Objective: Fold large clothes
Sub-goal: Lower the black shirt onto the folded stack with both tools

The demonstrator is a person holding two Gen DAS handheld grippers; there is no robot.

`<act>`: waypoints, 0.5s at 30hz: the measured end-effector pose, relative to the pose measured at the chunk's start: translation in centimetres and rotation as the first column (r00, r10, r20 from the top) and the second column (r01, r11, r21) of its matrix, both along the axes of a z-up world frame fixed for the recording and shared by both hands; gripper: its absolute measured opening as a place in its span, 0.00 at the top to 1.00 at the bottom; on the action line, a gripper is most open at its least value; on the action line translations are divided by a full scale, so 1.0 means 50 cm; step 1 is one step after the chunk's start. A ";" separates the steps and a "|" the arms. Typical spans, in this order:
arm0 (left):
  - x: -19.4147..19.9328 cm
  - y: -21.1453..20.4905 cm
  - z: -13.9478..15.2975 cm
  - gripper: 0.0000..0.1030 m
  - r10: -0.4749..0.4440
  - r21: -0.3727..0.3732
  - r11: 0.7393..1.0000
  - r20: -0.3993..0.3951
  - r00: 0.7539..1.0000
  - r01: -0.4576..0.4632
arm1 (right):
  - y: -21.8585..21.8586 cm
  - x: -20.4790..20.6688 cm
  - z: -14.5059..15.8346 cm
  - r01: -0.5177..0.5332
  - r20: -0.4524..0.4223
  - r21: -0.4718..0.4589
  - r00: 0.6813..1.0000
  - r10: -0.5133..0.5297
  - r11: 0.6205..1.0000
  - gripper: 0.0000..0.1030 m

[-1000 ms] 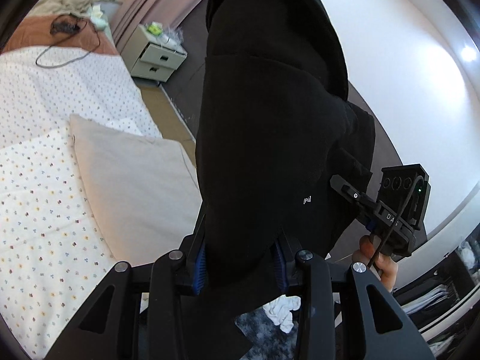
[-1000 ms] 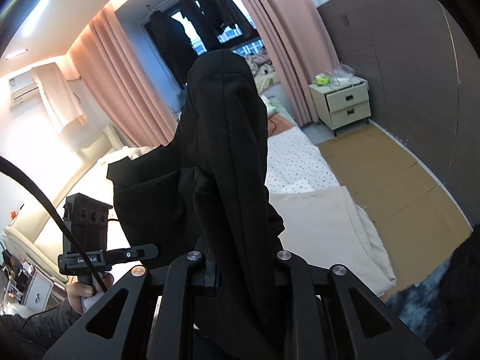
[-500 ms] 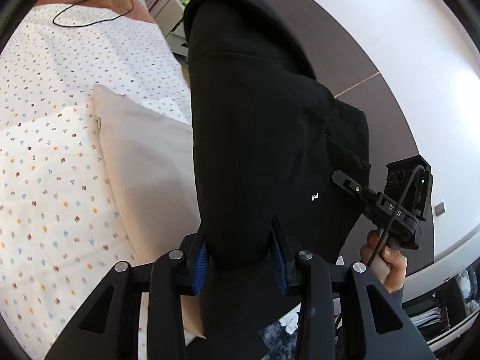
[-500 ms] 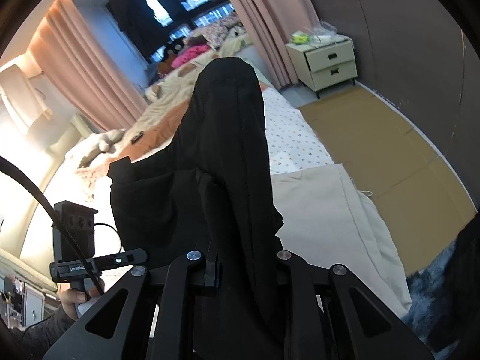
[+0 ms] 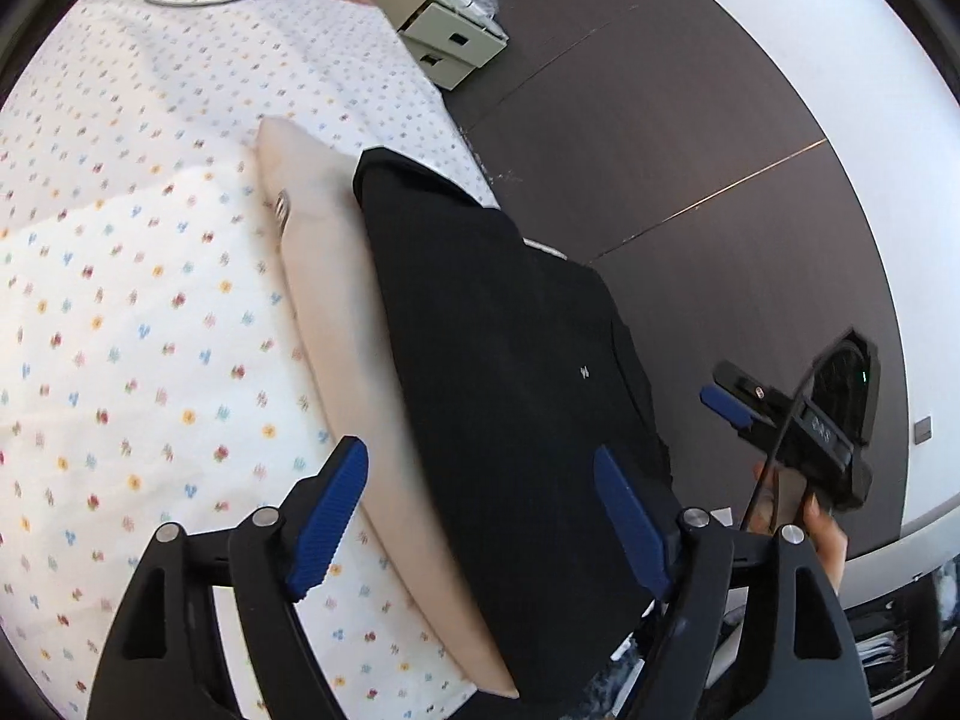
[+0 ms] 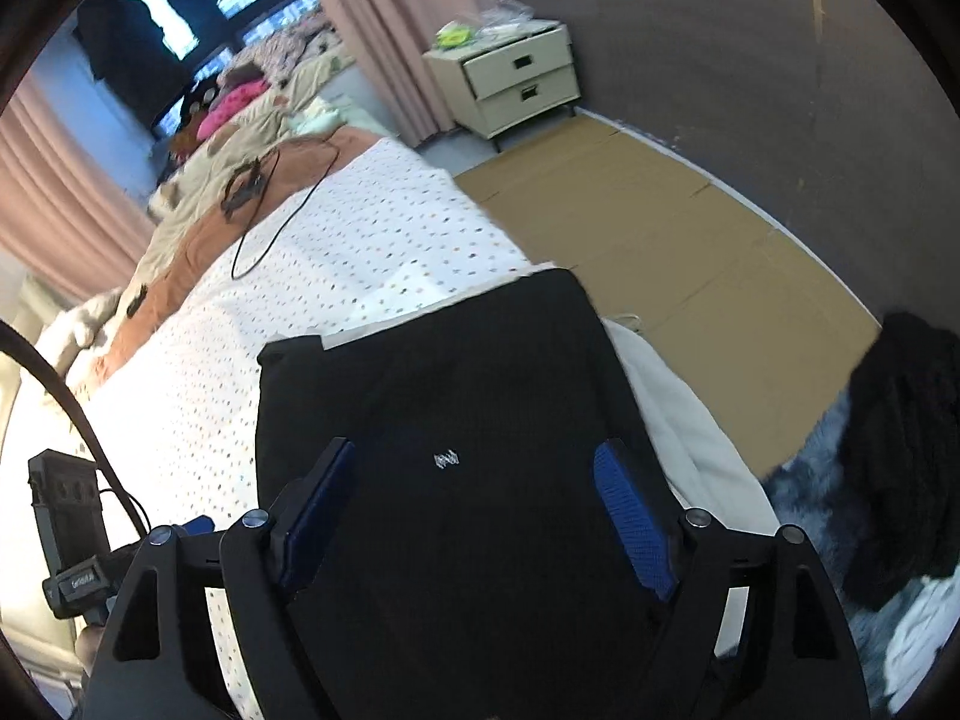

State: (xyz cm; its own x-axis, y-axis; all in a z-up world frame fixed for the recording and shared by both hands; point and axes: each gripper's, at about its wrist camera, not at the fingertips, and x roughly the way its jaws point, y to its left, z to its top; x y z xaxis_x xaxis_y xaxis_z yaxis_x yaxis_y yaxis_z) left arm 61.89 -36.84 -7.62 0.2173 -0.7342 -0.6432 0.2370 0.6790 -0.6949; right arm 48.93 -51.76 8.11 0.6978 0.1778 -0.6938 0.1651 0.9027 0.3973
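Flowered bedsheet (image 5: pixel 120 312) — black garment (image 5: pixel 510 372) flat atop beige pillow (image 5: pixel 336 300)

The folded garment (image 6: pixel 456 420) is plain black with a tiny white mark, perhaps a logo, though it is too small to read. It lies on a beige cloth (image 5: pixel 336 300) over a white bedsheet (image 5: pixel 120 300) dotted with small red, blue and yellow flowers. Blue ribbed pads (image 5: pixel 327 516) line the black grippers; the nightstand (image 6: pixel 516 78) is cream and the curtains (image 6: pixel 390 18) dusty pink.

Both claws, left claw (image 5: pixel 480 516) and right claw (image 6: pixel 474 516), are black frames with ribbed blue pads (image 5: pixel 327 519), silver screws (image 5: pixel 696 518) and a black cable (image 6: pixel 66 402).
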 end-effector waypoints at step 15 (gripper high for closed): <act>-0.076 -0.098 -0.045 0.24 -0.145 0.021 0.989 0.008 0.989 0.145 | -0.007 -0.308 -0.175 0.200 0.054 0.201 0.975 -0.214 0.959 0.23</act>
